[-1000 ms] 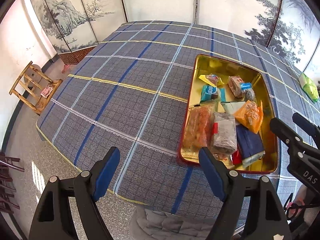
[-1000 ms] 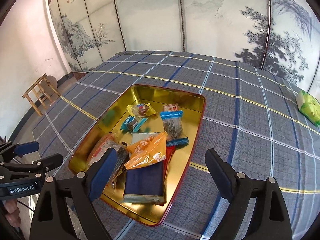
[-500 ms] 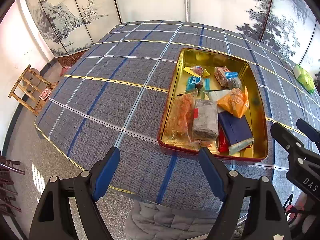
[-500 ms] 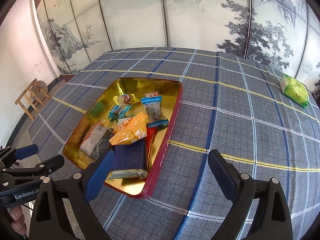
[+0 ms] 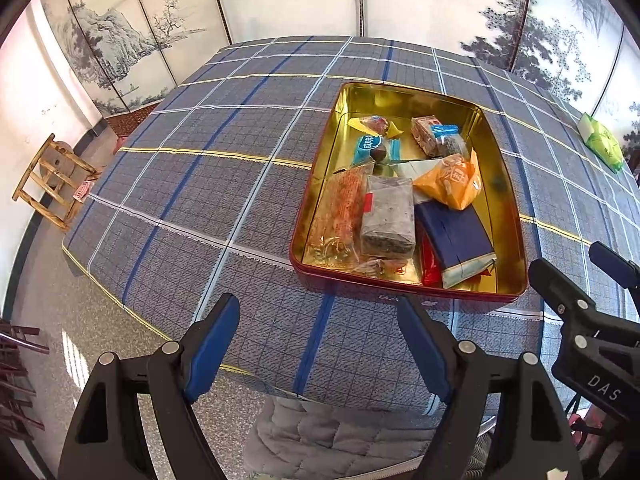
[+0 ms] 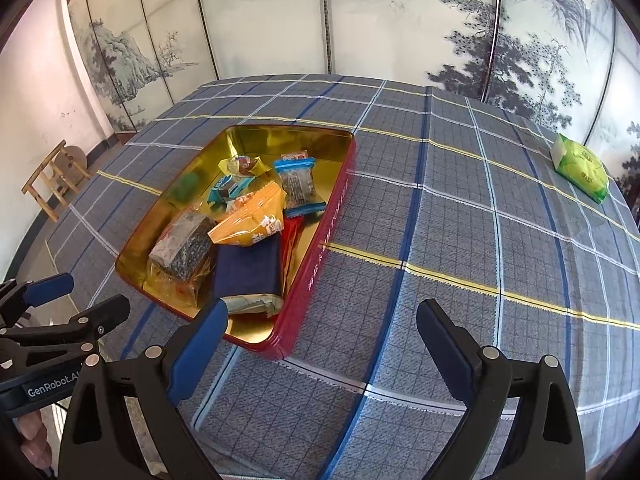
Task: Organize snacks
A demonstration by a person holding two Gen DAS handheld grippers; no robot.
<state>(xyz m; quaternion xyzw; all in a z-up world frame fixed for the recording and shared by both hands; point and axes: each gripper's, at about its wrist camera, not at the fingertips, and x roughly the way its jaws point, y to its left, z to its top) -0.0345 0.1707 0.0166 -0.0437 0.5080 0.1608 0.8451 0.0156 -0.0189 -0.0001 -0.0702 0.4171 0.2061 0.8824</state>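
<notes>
A red tin with a gold inside (image 5: 505,184) (image 6: 328,220) sits on the plaid tablecloth and holds several wrapped snacks: an orange bag (image 5: 452,178) (image 6: 252,224), a dark blue pack (image 5: 454,232) (image 6: 246,272), a grey-black block (image 5: 386,216) (image 6: 182,246) and small candies. My left gripper (image 5: 322,344) is open and empty over the table's near edge, in front of the tin. My right gripper (image 6: 324,346) is open and empty, near the tin's front right corner. Each gripper shows at the edge of the other's view.
A green packet (image 5: 602,142) (image 6: 580,166) lies at the table's far right. A wooden stool (image 5: 52,184) (image 6: 54,178) stands on the floor at the left. Painted screen panels (image 6: 280,20) line the back. A grey padded seat (image 5: 332,436) sits below the table edge.
Both grippers have drawn back and up from the tin; the tin appears farther away and more to the left in the right wrist view. Both stay open and empty.
</notes>
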